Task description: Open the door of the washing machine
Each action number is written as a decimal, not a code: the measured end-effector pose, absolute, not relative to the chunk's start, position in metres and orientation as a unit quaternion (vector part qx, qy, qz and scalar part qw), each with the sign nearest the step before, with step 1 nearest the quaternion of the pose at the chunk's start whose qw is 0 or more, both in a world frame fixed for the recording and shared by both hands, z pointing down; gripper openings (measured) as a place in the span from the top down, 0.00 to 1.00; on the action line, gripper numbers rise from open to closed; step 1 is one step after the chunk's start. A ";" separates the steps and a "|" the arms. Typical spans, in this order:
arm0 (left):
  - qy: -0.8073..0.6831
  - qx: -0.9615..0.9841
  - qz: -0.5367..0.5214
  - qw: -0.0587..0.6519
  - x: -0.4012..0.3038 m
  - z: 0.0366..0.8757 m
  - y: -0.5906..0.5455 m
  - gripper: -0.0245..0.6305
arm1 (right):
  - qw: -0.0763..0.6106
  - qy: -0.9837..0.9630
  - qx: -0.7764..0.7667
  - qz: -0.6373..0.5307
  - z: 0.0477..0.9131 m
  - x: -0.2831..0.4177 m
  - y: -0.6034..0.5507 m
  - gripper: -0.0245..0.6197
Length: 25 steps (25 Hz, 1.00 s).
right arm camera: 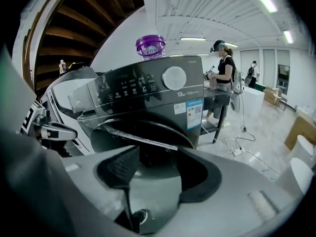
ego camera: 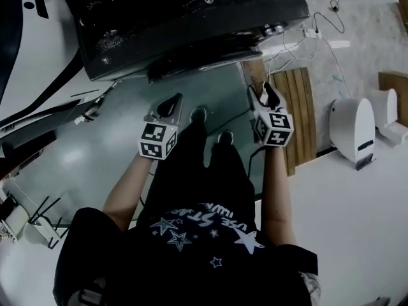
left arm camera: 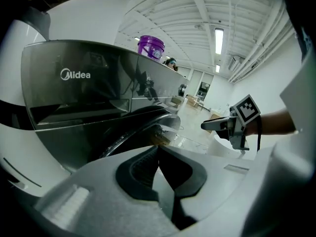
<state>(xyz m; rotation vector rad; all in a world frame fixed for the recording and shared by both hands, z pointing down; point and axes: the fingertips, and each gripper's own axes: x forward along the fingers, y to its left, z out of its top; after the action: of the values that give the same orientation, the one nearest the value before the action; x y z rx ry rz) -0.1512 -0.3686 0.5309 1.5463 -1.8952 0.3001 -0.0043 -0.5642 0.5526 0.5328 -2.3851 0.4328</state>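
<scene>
A dark grey front-loading washing machine [ego camera: 191, 18] stands in front of me, with its round door [right arm camera: 143, 132] facing both grippers. I cannot tell whether the door is latched. My left gripper [ego camera: 169, 104] hovers short of the door's left side, jaws shut with nothing between them [left arm camera: 158, 149]. My right gripper [ego camera: 268, 94] is held level with it near the machine's right corner, jaws open and empty [right arm camera: 159, 152]. Neither touches the machine. The right gripper [left arm camera: 217, 125] shows in the left gripper view, and the left gripper [right arm camera: 54, 131] shows in the right gripper view.
A purple container [right arm camera: 150, 46] sits on top of the machine. A white appliance [ego camera: 38, 62] stands to the left. Right of me are a wooden board [ego camera: 299, 113], white devices [ego camera: 354, 129] and a power strip with cables [ego camera: 312, 34]. A person [right arm camera: 224, 68] stands behind.
</scene>
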 end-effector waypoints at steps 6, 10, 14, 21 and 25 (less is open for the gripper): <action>-0.749 0.564 0.107 0.331 -0.142 0.534 -0.377 0.95 | 0.336 -0.917 0.165 0.140 0.575 -0.012 -0.592 0.59; -0.773 0.528 0.097 0.338 -0.133 0.544 -0.374 0.95 | 0.343 -0.924 0.129 0.109 0.591 -0.025 -0.612 0.59; -0.793 0.498 0.092 0.340 -0.124 0.554 -0.369 0.95 | 0.352 -0.929 0.088 0.073 0.607 -0.040 -0.630 0.59; -0.814 0.458 0.077 0.348 -0.113 0.567 -0.367 0.95 | 0.355 -0.934 0.030 0.018 0.623 -0.070 -0.648 0.59; -0.824 0.440 0.071 0.349 -0.109 0.569 -0.366 0.95 | 0.371 -0.928 -0.015 -0.017 0.632 -0.081 -0.644 0.59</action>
<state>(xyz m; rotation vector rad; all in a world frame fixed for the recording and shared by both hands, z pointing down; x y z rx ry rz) -0.1087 -0.3664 0.5686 1.1408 -2.1356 0.1850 -0.0809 -0.6442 0.6316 -0.0397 -2.3811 -0.0446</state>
